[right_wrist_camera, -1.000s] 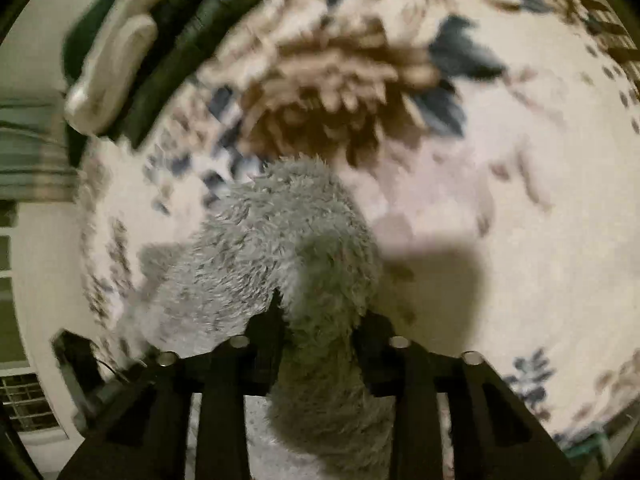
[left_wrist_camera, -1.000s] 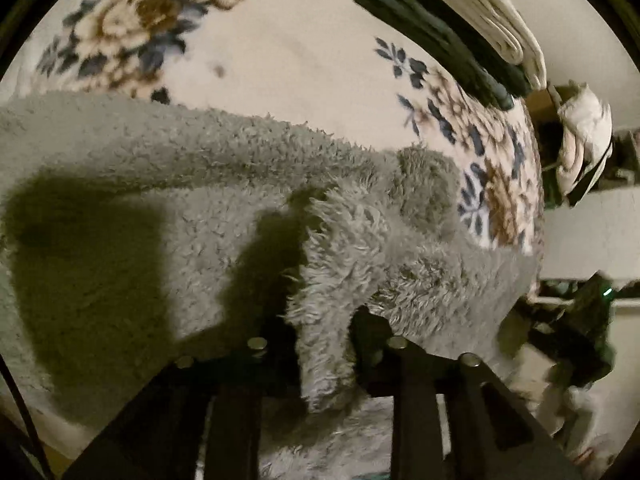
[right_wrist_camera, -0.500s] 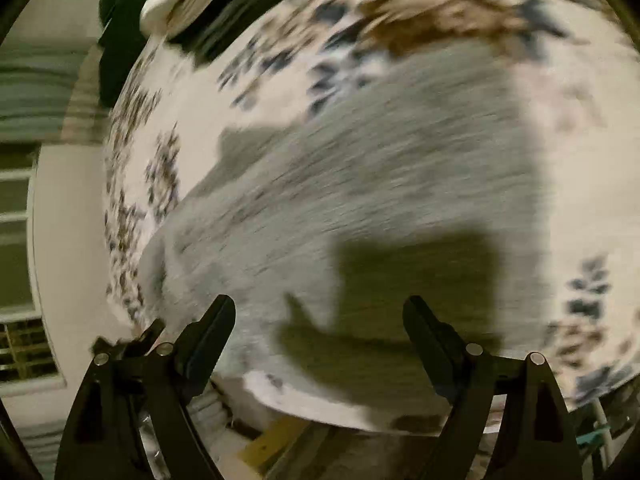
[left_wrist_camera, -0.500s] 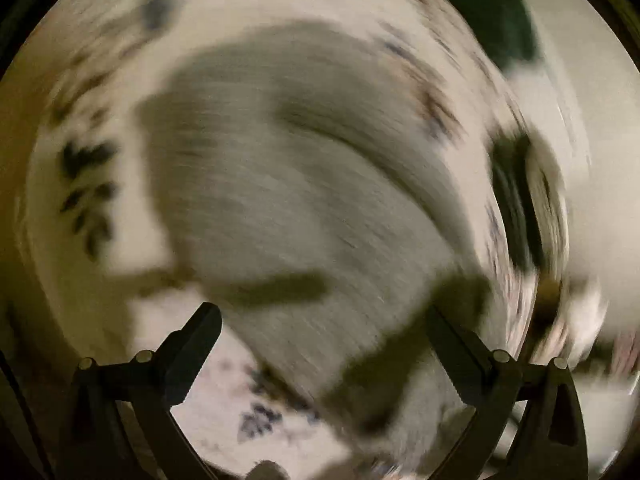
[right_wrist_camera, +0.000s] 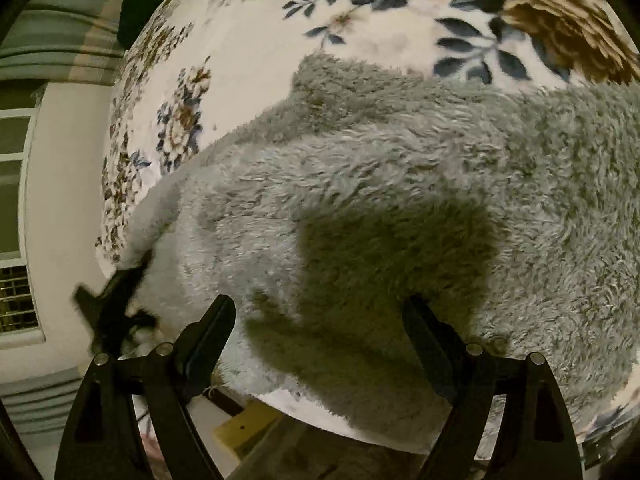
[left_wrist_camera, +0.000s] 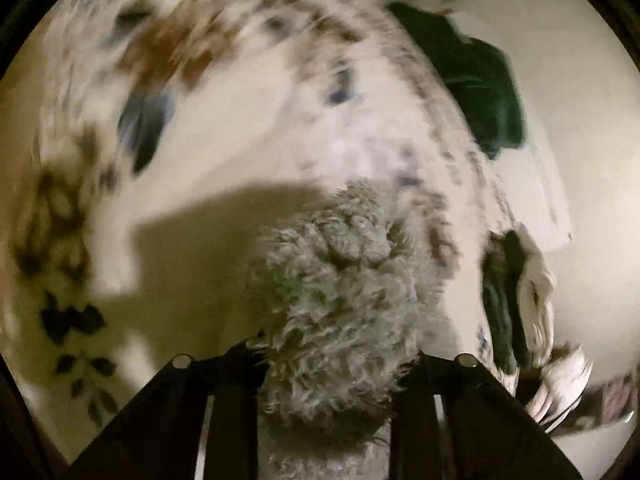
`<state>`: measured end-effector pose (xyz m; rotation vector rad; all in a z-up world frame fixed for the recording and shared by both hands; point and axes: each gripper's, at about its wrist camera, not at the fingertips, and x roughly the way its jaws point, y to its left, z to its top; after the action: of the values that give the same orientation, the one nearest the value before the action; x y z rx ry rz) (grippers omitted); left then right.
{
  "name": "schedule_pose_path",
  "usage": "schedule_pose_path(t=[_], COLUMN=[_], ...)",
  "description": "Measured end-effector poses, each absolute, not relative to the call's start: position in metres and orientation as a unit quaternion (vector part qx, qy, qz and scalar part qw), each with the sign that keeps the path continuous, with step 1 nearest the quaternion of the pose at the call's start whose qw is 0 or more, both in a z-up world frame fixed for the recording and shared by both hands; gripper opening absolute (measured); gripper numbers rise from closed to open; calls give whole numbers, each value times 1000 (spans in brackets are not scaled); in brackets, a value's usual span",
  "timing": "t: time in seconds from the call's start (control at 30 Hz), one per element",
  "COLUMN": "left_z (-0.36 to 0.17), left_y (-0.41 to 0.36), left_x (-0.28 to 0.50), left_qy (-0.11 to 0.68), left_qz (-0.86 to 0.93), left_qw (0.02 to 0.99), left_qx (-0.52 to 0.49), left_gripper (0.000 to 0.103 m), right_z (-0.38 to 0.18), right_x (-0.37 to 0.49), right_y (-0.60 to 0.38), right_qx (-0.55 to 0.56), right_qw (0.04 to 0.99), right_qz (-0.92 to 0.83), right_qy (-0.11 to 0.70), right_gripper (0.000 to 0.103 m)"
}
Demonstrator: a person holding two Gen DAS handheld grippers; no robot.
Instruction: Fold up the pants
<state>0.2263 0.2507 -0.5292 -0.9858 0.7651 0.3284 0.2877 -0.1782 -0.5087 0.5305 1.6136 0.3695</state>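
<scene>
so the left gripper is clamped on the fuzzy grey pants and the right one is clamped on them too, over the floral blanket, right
Not quite. The left gripper is shut on the grey pants, but the right gripper is not: the right wrist view shows its jaws spread wide above the pants, holding nothing. The floral blanket underneath is as you say.

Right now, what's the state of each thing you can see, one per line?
Left gripper: shut on the pants.
Right gripper: open, holding nothing, above the pants.
Pants: grey, fluffy, spread over the floral blanket, one end bunched in the left gripper.
Dark green cloth: crumpled at the blanket's edge.
</scene>
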Motion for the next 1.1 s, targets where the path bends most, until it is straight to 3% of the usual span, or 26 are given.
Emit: schedule_pose_path(t=[0.17, 0.33, 0.47, 0.7, 0.8, 0.83, 0.93, 1.1], left_z=[-454, -388, -406, -485, -520, -521, -495, -456], left_y=[206, 83, -17, -139, -175, -184, -193, -174], left_x=[218, 240, 256, 274, 275, 276, 266, 253], left_qy=[331, 358, 412, 506, 579, 594, 572, 584], left_qz=[103, -50, -151, -207, -199, -205, -275, -303], left_qw=[843, 874, 847, 811, 777, 769, 765, 744], left_qx=[-411, -326, -300, -207, -144, -117, -106, -114], left_gripper=[17, 17, 17, 17, 25, 30, 103, 103], right_z=[-522, -536, -507, -480, -479, -476, -468, -467], right_x=[287, 294, 286, 246, 238, 236, 236, 254], right_y=[-186, -196, -254, -403, -440, -450, -464, -434], right_qx=[227, 254, 296, 241, 261, 279, 334, 357], right_qw=[651, 634, 649, 678, 674, 674, 674, 664], right_qz=[149, 151, 123, 1, -14, -14, 12, 76], right_qy=[709, 715, 690, 694, 691, 684, 659, 653], right_gripper=[88, 88, 88, 88, 88, 88, 96, 96])
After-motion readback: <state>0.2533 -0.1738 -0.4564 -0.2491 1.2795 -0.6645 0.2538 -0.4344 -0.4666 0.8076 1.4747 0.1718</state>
